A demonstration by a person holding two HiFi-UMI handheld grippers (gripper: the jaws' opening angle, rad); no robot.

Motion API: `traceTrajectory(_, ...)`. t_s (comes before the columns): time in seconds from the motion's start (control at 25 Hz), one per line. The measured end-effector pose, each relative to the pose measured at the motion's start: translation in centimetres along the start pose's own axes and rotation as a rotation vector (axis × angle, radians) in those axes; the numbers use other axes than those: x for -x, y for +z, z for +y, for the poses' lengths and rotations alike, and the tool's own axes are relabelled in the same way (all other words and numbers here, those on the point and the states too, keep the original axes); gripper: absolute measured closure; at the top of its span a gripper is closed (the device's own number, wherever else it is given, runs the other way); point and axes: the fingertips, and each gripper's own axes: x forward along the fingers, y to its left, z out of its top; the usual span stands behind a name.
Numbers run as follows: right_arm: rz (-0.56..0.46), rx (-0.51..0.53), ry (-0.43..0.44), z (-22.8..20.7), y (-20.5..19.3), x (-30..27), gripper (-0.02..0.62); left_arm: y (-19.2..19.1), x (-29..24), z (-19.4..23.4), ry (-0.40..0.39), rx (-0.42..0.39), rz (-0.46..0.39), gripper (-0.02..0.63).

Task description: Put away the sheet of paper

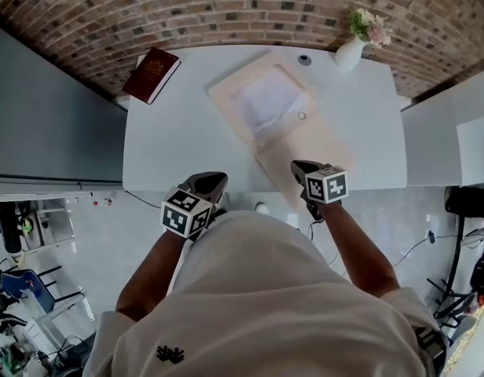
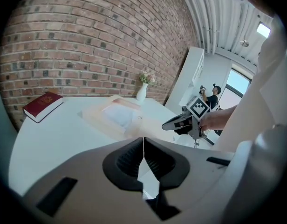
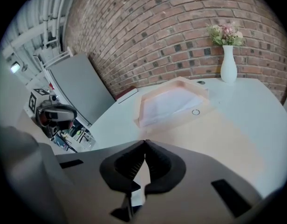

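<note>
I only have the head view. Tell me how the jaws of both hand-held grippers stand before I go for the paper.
Observer: The left hand-held gripper has its jaws together, with nothing between them.
Operator: Now give me the right one.
Observer: The right hand-held gripper is shut as well. Its tips are over the open flap of the tan folder, and I see nothing pinched between them.

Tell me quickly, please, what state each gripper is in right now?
Left gripper: closed, nothing between its jaws.
Right gripper: closed, nothing visible between its jaws.
</note>
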Motion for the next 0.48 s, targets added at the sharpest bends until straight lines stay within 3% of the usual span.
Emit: traceTrajectory(0.48, -0.011, 0.123, 0.084, 0.2, -3.7, 4.9, 0.568, -2.8, -1.8, -7.2, 0.035, 0.03, 0.001, 0.581)
